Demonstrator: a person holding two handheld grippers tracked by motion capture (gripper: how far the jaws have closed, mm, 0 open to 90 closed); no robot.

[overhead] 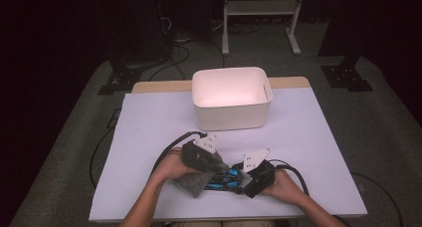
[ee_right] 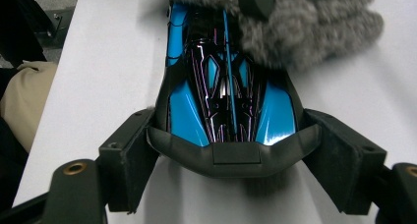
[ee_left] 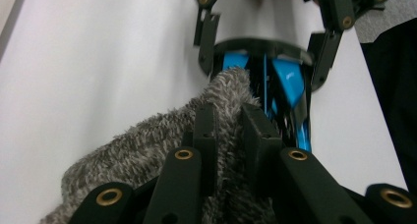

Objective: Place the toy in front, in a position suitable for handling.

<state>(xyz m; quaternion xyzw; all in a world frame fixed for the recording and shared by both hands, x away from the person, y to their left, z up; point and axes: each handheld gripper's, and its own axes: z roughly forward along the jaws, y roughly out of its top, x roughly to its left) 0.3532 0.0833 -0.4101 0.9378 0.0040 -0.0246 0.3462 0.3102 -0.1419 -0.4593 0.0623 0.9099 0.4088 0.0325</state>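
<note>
A blue and black toy car (overhead: pixel 225 179) (ee_right: pixel 226 96) lies on the white table near the front edge. My right gripper (overhead: pixel 245 179) (ee_right: pixel 235 156) is shut on its wide black end, one pad on each side. My left gripper (overhead: pixel 211 166) (ee_left: pixel 230 122) is shut on a grey fluffy cloth (overhead: pixel 194 183) (ee_left: pixel 142 145). The cloth (ee_right: pixel 305 27) rests against the car's far end, and in the left gripper view the car (ee_left: pixel 290 84) shows just beyond it, between the right gripper's black jaws.
A white plastic bin (overhead: pixel 231 110) stands at the back middle of the table (overhead: pixel 149 127). Cables trail from both grippers over the table. A white frame (overhead: pixel 259 10) stands on the floor beyond the table.
</note>
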